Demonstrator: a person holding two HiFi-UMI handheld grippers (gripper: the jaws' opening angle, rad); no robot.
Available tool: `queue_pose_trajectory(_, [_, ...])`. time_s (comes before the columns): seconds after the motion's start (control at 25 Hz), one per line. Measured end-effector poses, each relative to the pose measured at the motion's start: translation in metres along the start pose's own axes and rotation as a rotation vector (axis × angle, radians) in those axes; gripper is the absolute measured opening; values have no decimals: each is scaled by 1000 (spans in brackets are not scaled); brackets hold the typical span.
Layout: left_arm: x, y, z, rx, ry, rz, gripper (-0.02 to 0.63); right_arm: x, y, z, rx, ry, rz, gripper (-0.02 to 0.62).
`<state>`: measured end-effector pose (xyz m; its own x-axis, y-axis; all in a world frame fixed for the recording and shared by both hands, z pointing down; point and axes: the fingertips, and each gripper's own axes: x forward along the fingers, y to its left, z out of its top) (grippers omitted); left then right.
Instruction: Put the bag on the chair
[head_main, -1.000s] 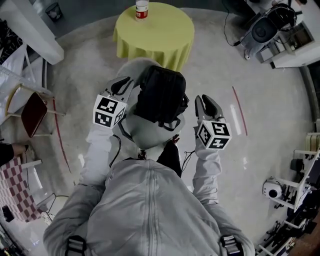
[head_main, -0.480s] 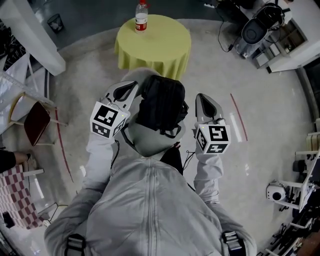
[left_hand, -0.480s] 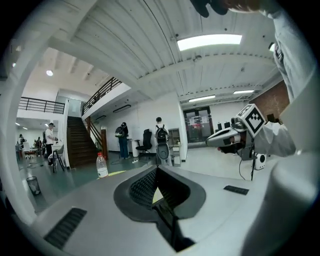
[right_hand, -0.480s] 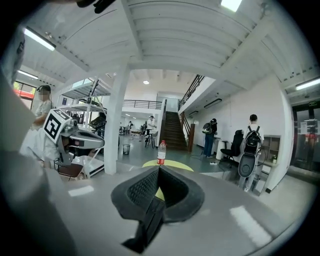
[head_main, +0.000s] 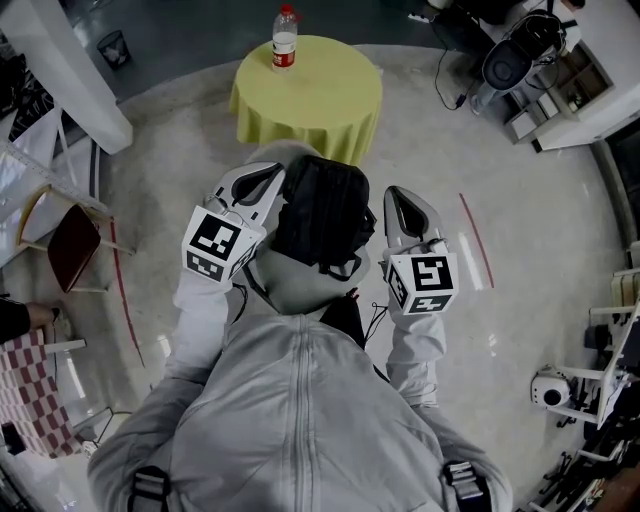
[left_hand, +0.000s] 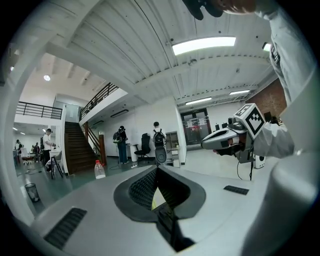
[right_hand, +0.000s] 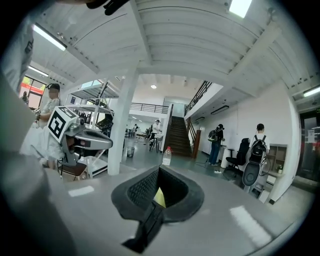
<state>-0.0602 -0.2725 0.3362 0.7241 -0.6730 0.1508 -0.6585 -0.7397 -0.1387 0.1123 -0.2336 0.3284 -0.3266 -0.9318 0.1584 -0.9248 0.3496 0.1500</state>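
- The black fabric bag (head_main: 322, 210) hangs at the middle of the head view, held up between our two grippers and just in front of our grey jacket (head_main: 300, 400). A rounded grey mass under it may be part of the bag; we cannot tell.
- We judge the step in hand to be the carry: the bag is picked up and not yet on the chair.
- The left gripper (head_main: 268, 176) is clenched. In the left gripper view its pads meet, and a narrow black strap (left_hand: 172, 232) runs out from between them toward the lower right, so we read it as pinching the bag by that strap.
- The right gripper (head_main: 396, 196) is clenched likewise, with a black strap (right_hand: 144, 229) trailing from its pads toward the lower left of its own view.
- The metal-framed chair (head_main: 70, 245) with a dark red seat stands at the left edge of the head view, well apart from the bag.
- Next, we judge, both grippers must swing left together, keep their pinch, bring the bag over the seat and lower it before letting go.
- The round table (head_main: 305, 90) under a yellow cloth, with a clear plastic bottle (head_main: 285, 38) on it, lies at the upper middle and is not the goal.
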Motion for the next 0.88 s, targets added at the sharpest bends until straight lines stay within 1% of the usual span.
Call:
queue_pose_trajectory(0.32, [-3, -2, -6, -14, 12, -6, 6, 1, 7, -9, 13, 24, 15, 10])
queue_pose_trajectory(0.88, [0, -13, -17, -28, 43, -26, 6, -4, 6, -21, 29, 47, 22, 10])
